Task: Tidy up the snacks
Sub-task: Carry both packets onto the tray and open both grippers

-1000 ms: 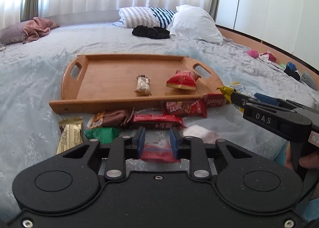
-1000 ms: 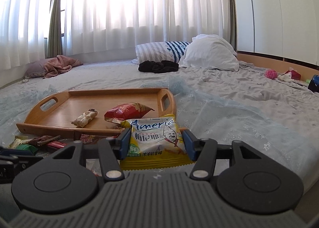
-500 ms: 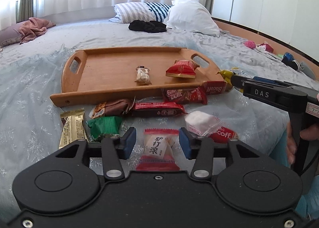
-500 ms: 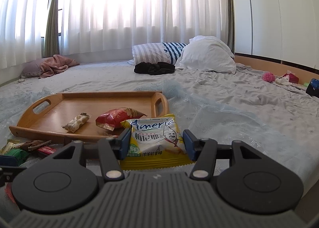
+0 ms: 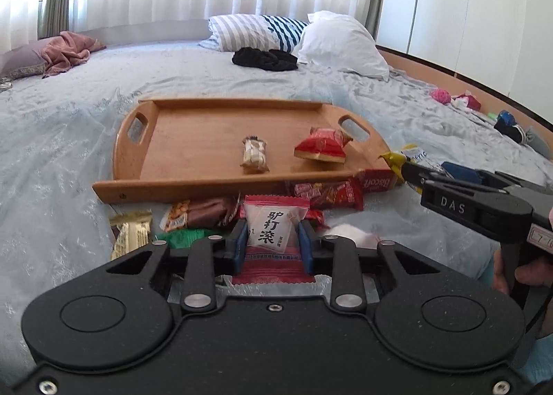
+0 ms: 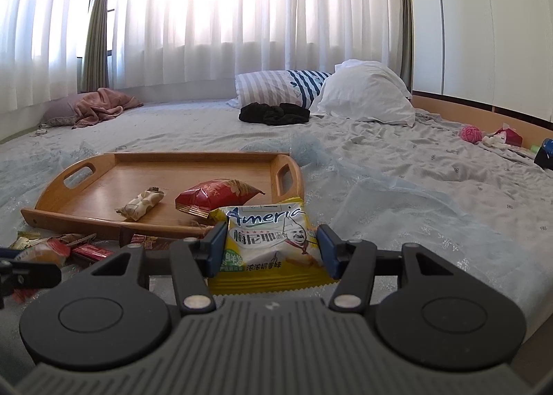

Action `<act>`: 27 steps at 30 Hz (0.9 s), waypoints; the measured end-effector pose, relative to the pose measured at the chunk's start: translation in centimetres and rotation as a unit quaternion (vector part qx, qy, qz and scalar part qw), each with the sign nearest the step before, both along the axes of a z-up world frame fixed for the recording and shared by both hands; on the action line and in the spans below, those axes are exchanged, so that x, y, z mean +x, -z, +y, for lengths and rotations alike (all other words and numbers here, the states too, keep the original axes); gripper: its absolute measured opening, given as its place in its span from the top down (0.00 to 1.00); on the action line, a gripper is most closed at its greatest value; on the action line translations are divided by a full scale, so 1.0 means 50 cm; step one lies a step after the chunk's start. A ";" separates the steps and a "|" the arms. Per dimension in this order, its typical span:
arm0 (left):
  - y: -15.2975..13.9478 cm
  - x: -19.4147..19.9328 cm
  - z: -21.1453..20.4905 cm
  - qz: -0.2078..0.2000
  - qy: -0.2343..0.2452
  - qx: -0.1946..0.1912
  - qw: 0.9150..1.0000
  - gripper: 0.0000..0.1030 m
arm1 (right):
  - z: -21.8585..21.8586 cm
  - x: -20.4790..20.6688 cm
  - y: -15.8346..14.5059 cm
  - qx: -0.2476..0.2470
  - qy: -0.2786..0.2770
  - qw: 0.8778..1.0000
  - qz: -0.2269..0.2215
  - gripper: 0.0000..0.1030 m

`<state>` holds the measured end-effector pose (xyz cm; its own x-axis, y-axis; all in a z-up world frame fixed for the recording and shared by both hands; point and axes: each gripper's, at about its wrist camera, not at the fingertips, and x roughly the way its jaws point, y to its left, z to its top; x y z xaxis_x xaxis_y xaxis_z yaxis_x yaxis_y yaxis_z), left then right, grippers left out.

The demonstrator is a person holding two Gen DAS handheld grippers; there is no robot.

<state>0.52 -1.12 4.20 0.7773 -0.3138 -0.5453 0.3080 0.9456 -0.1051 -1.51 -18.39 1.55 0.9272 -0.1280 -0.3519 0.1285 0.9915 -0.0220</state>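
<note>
Left gripper (image 5: 273, 239) is clamped on a red-and-white candy packet (image 5: 273, 229) at lower centre of its view, just in front of the wooden tray (image 5: 193, 153) mid-frame. Right gripper (image 6: 269, 246) pinches a yellow snack bag (image 6: 269, 239) at lower centre, the tray (image 6: 193, 170) sitting mid-left behind it with a beige bar (image 6: 141, 203) and a red bag (image 6: 214, 193) inside.

Bright backlight through blown-out white curtains (image 6: 242, 15); sharp focus, fisheye bending at edges.
</note>
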 end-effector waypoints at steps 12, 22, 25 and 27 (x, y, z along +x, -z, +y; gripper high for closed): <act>-0.065 0.148 0.041 -0.026 -0.058 0.013 0.998 0.72 | 0.006 0.095 -0.018 -0.099 -0.021 0.995 0.012 0.43; -0.024 0.276 0.033 0.009 -0.079 0.028 0.996 0.72 | 0.018 0.188 -0.006 -0.056 -0.064 0.995 0.055 0.43; -0.002 0.301 0.028 0.024 -0.083 0.027 0.996 0.72 | 0.018 0.206 -0.002 -0.033 -0.069 0.995 0.061 0.43; 0.012 0.313 0.027 0.033 -0.085 0.025 0.996 0.72 | 0.016 0.216 0.003 -0.018 -0.072 0.995 0.066 0.43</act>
